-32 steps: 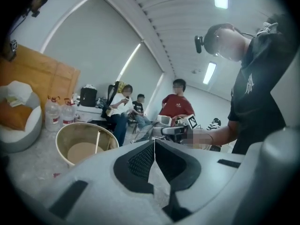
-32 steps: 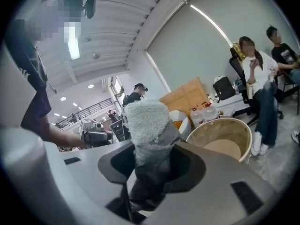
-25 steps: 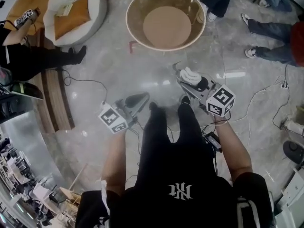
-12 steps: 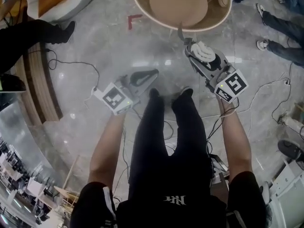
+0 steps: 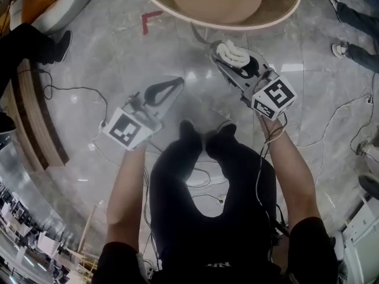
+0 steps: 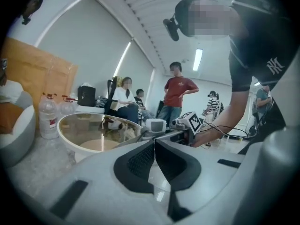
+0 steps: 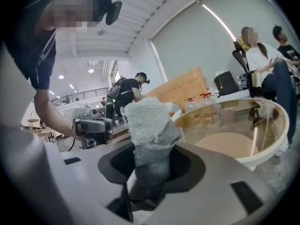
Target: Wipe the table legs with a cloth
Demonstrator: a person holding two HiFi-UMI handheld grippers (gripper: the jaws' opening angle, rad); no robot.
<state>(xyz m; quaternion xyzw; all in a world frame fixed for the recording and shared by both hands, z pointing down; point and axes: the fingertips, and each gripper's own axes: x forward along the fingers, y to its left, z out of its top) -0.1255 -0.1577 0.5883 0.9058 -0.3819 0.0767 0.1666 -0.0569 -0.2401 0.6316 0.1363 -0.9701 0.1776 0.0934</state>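
The right claw [image 5: 221,55] grips a rolled white cloth [image 7: 149,125] near the round worktop [image 5: 278,21]; the left claw [image 6: 154,157] is clenched, empty.

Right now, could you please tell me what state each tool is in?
Left tool: closed, empty.
Right tool: closed on the cloth.

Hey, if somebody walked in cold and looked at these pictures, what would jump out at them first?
Probably the fluffy white cloth pinched in the jaws of the right gripper, held close to the rim of the big round glass table at the top of the head view. Next, the left gripper, jaws together and empty, low over the grey marble floor.
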